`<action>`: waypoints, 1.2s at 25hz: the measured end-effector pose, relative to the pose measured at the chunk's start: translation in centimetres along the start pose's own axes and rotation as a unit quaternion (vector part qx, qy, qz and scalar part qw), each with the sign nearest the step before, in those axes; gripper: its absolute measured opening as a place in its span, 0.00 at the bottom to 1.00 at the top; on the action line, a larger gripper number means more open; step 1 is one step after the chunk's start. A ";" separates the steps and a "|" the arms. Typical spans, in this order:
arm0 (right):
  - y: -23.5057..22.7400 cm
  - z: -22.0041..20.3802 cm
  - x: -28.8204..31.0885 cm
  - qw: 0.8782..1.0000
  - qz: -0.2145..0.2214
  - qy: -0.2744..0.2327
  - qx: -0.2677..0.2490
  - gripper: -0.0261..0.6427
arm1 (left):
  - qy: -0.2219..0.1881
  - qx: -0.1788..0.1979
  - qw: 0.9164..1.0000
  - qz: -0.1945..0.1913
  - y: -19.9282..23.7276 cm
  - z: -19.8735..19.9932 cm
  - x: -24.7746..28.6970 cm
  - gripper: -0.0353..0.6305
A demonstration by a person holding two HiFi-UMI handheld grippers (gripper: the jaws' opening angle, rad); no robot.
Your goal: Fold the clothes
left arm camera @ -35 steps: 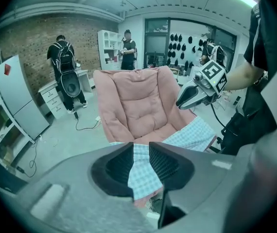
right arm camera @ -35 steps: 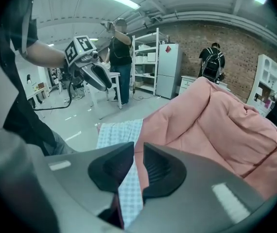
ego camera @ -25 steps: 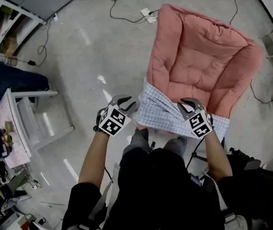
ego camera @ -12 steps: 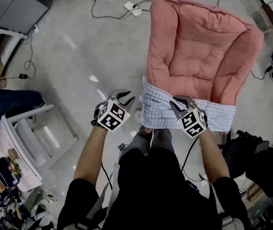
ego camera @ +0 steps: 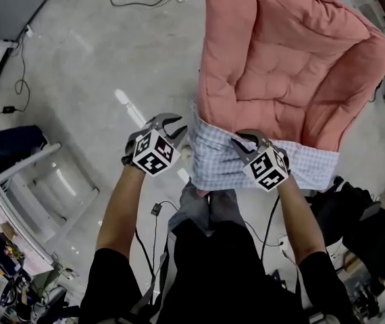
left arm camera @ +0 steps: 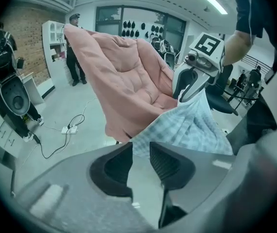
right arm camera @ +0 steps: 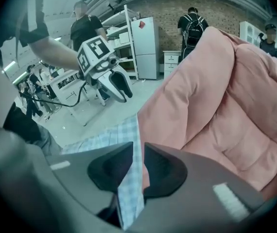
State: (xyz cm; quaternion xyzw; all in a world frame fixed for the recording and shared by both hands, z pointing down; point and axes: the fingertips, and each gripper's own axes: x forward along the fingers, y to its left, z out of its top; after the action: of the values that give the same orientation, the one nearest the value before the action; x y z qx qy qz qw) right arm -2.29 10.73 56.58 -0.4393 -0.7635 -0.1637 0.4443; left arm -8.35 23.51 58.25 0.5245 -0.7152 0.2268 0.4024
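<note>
Right gripper [right arm camera: 139,148] pinches the checked cloth [ego camera: 221,169] at the pink chair's [ego camera: 284,59] front edge. Left gripper [left arm camera: 141,149] has jaws slightly apart and empty, with the cloth just beyond them.

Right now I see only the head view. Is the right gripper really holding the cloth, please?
Observer: Yes. In the right gripper view, a strip of the cloth runs between the jaws of the right gripper, and they pinch it.
Operator: And the left one, does it hold the other corner?
Observer: No. The left gripper is empty. In its own view the jaws stand apart with nothing in the gap, and the cloth lies beyond the tips.
</note>
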 end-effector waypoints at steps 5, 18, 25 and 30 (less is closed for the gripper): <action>-0.4 -1.3 1.5 0.999 0.036 -0.010 -0.004 0.19 | 0.005 0.073 0.996 -0.048 0.1 -0.7 4.2 0.32; -0.6 -4.2 2.4 0.997 0.074 -0.004 0.011 0.20 | 0.060 0.231 0.957 -0.166 1.2 -1.3 9.1 0.37; 0.5 -4.5 3.3 0.991 0.133 0.011 0.032 0.27 | 0.080 0.247 0.945 -0.199 0.5 -1.8 11.0 0.32; 0.6 -5.8 3.9 0.983 0.168 0.024 0.069 0.27 | 0.073 0.255 0.944 -0.199 -0.1 -1.6 11.3 0.06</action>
State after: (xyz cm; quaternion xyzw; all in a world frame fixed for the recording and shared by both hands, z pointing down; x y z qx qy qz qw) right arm 0.47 9.35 62.91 -0.5255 -0.6773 -0.0448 0.5128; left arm -9.15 18.29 68.34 0.7229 -0.4835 0.3544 0.3435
